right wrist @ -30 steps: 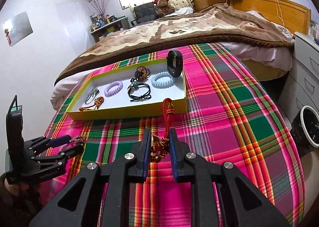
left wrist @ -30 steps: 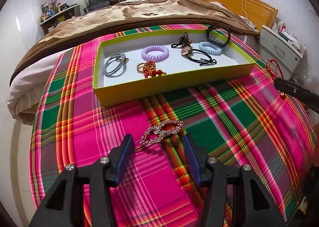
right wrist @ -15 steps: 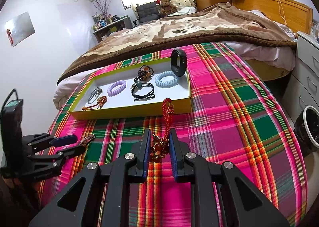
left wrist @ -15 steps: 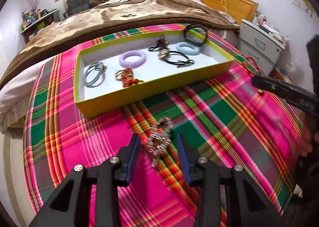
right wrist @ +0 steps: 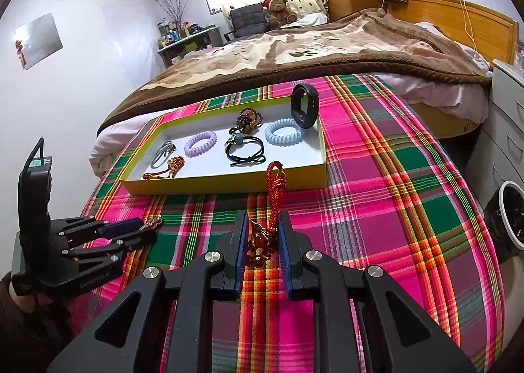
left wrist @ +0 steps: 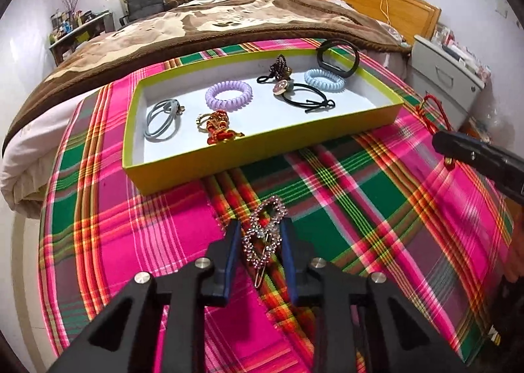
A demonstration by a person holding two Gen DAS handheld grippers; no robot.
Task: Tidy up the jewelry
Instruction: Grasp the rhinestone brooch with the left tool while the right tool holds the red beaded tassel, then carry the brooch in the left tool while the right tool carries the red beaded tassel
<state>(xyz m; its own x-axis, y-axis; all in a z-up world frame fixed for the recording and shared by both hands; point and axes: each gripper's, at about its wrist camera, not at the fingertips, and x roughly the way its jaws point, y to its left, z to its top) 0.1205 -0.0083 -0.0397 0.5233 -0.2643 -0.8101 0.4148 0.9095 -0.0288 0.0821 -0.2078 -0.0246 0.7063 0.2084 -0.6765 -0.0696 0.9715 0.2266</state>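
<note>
Rhinestone hair clip lies on the plaid bedspread before the tray's near wall, left claw closing around it for pickup; right claw pinches a red knotted charm, ready for the tray.

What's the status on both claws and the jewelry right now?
Left claw closing around sparkly rhinestone hair clip on plaid cloth. Right claw shut on red knotted cord charm. Path to yellow-rimmed tray clear.
</note>
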